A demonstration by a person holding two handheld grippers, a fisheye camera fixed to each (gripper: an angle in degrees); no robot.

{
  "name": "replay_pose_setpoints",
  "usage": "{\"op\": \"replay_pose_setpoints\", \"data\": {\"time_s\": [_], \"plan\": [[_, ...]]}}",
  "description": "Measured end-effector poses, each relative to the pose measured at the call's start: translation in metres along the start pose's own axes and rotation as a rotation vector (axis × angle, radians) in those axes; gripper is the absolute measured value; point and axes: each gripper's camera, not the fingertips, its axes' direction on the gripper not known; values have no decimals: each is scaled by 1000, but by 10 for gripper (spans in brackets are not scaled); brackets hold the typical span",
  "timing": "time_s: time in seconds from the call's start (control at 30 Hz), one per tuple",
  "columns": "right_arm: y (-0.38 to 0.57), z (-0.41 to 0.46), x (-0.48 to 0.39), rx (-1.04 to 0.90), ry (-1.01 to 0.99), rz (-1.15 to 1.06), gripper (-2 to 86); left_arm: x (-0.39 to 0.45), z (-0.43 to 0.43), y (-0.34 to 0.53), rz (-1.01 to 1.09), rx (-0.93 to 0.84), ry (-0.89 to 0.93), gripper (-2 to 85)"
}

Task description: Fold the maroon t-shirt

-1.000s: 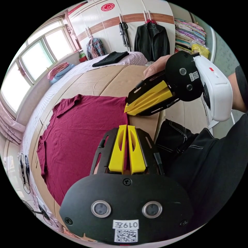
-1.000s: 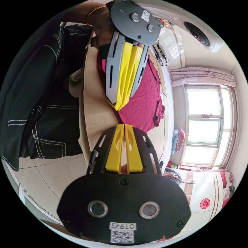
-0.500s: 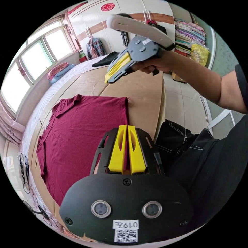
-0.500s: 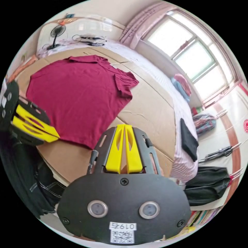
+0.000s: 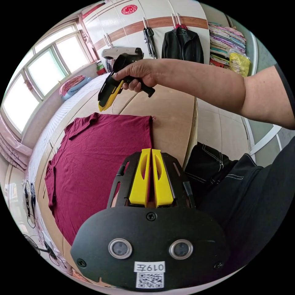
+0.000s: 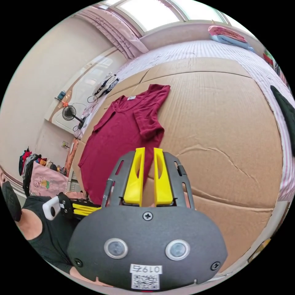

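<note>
Jaws first: the left gripper [image 5: 150, 150] is sitting with its yellow jaws nearly touching over the near hem of the maroon t-shirt [image 5: 98, 159], and I honestly can't tell if they're pinching fabric or just hovering. The right gripper [image 6: 149, 149] is showing a narrow gap between its jaws, with nothing in them. From the left gripper view it's hanging in the air above the far side of the shirt, a hand [image 5: 136, 72] wrapped around its handle. The shirt itself is lying flat and spread out on the cardboard sheet [image 6: 221, 123] covering the bed. Looks to me like folding isn't really happening yet, no fold anywhere, so basically the whole job is waiting.
</note>
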Motion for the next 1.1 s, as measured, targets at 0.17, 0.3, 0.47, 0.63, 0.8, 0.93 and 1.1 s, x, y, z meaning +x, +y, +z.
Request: {"op": "replay_pose_setpoints", "data": {"time_s": [0.17, 0.3, 0.47, 0.63, 0.8, 0.93, 1.1], "plan": [[-28, -18, 26, -26, -3, 67, 36, 1, 0, 1, -10, 8, 5, 9], [-41, -28, 32, -34, -9, 72, 17, 3, 0, 0, -5, 10, 5, 9], [-56, -42, 30, -36, 9, 37, 2, 5, 0, 1, -6, 11, 7, 10], [-68, -55, 25, -22, 66, 15, -6, 9, 0, 2, -1, 10, -2, 10], [-77, -62, 17, -30, 126, -11, -6, 14, 0, 3, 8, 8, -11, 9], [-77, -66, 12, -13, 133, -15, 0, 17, 0, 4, 13, 6, -13, 9], [-64, -79, 8, 7, 83, -5, 28, 20, 2, 9, 9, 8, -14, 8]]}}
